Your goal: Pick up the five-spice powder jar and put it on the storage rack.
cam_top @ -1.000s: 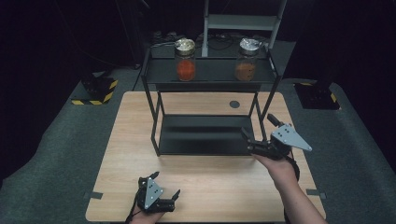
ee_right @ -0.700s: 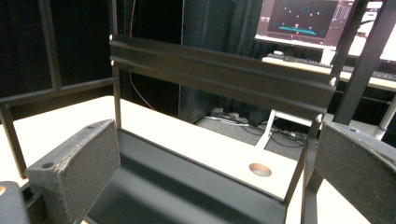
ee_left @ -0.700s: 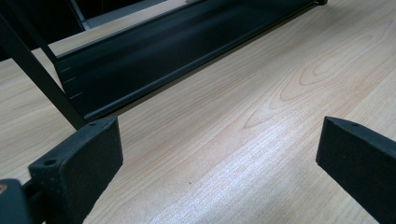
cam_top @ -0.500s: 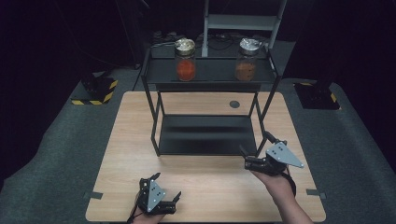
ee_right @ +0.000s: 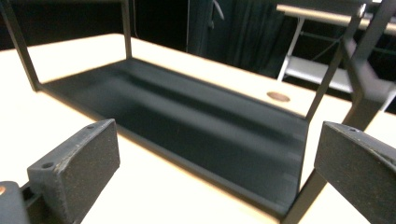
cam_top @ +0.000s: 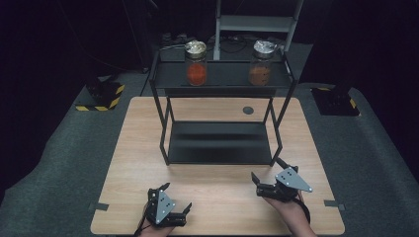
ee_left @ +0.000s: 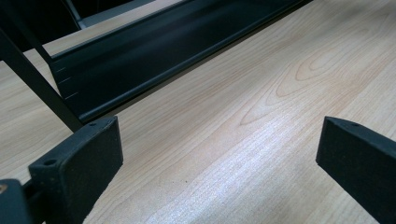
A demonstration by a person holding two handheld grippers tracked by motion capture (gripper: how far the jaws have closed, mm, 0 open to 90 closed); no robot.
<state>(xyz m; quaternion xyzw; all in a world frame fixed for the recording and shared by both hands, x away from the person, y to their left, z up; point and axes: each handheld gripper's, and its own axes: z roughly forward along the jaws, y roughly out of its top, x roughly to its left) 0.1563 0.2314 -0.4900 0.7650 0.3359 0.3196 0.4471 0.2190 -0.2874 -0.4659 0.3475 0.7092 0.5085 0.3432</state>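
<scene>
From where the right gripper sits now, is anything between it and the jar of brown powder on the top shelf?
Nothing on the table blocks it. The right gripper is low, in front of the rack; the brown jar stands on the top shelf, behind its raised rim.

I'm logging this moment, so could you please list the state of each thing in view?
Left gripper: open, empty, low over table.
Right gripper: open, empty.
Red-filled jar: upright, lidded, top shelf.
Brown-filled jar: upright, lidded, top shelf.
Rack's bottom shelf: bare.

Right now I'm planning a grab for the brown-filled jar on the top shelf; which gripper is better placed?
Right gripper: probably, since it sits open on the brown jar's side, nearer than the left gripper.
</scene>
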